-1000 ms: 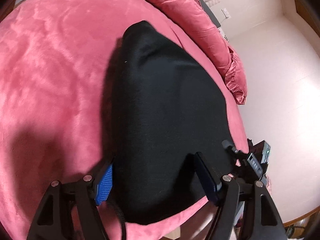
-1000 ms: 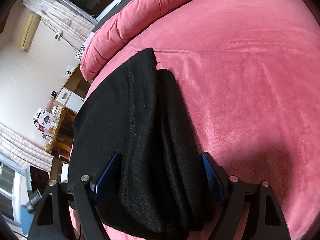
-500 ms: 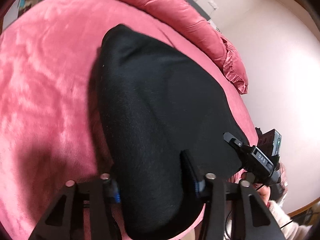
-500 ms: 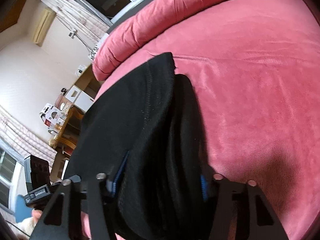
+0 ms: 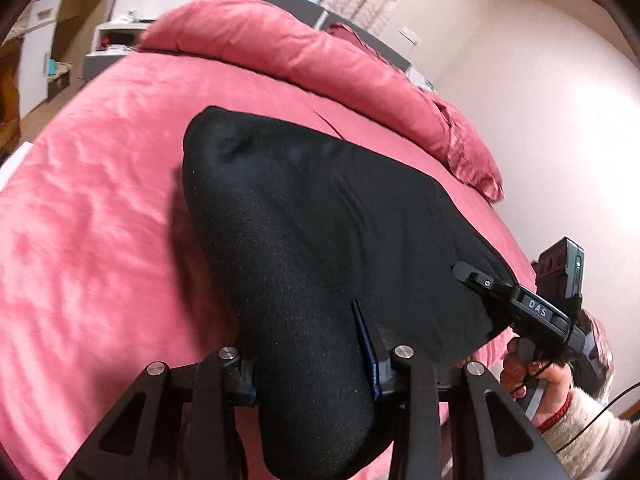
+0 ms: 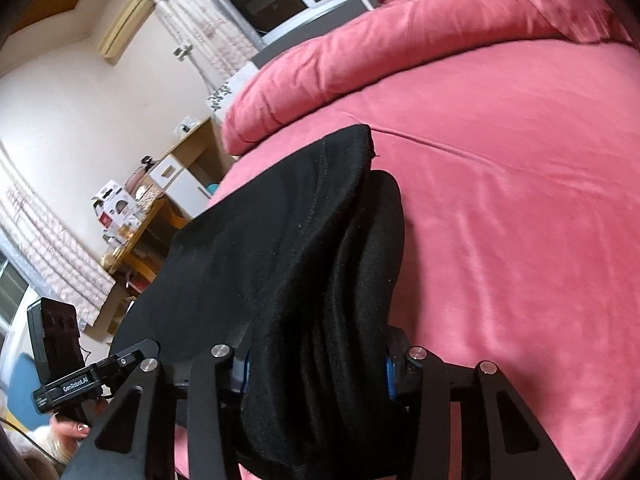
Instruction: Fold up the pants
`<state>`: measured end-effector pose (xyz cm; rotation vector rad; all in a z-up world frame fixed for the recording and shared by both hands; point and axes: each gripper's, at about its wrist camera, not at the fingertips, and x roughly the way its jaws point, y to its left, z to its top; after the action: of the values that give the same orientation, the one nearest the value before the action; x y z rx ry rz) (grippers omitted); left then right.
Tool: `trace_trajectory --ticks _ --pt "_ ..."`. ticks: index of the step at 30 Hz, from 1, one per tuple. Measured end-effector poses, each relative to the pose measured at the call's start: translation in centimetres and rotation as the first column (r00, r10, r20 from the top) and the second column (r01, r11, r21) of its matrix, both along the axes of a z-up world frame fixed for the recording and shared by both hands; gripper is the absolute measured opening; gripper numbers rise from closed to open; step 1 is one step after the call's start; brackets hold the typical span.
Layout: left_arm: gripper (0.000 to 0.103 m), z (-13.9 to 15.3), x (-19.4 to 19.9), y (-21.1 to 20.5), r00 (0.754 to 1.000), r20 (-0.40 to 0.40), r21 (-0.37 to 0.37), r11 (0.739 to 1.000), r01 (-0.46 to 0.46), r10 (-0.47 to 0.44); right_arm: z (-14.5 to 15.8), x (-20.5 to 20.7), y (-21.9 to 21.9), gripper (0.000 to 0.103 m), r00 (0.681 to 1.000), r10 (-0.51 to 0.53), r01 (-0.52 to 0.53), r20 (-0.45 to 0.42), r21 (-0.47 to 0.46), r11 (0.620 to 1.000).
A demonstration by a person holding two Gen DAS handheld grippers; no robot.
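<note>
The black pants [image 5: 320,232] lie folded in a thick stack on the pink bed [image 5: 100,220]. My left gripper [image 5: 312,364] is shut on the near left end of the stack, which bulges between its blue-padded fingers. My right gripper [image 6: 316,364] is shut on the near right end of the pants [image 6: 288,240], whose layers show between its fingers. The near edge is lifted while the far end rests on the bed. The right gripper also shows in the left wrist view [image 5: 520,304], at the pants' right edge.
A rolled pink duvet [image 5: 320,60] runs along the far side of the bed. The bed's near edge lies right below the grippers. A wooden table with boxes [image 6: 124,220] and a pale wall stand left of the bed in the right wrist view.
Both grippers have closed from open onto the near edge of the pants and raised it, tilting up so more of the room shows.
</note>
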<state>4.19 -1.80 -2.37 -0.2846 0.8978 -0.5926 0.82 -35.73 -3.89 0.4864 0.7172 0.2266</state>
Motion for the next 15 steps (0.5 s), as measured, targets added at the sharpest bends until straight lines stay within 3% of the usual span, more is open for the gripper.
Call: trace_trajectory --ticks 4,10,15 --pt "0.037 1.3 2.3 1.6 0.998 0.046 0.021 0.999 -0.045 0.044 1.2 3.0 2.0 0.045 0.999 0.036 -0.036 0.032 -0.027 0.999" --pt "0.038 2.3 8.6 2.8 0.994 0.053 0.061 0.994 -0.096 0.093 2.6 9.6 5.0 0.045 0.995 0.074 -0.068 0.068 -0.083 0.994" --pt "0.038 1.7 14.1 2.6 0.993 0.051 0.097 0.989 -0.111 0.106 2.7 14.0 5.8 0.045 0.997 0.040 -0.035 0.073 -0.068 0.997"
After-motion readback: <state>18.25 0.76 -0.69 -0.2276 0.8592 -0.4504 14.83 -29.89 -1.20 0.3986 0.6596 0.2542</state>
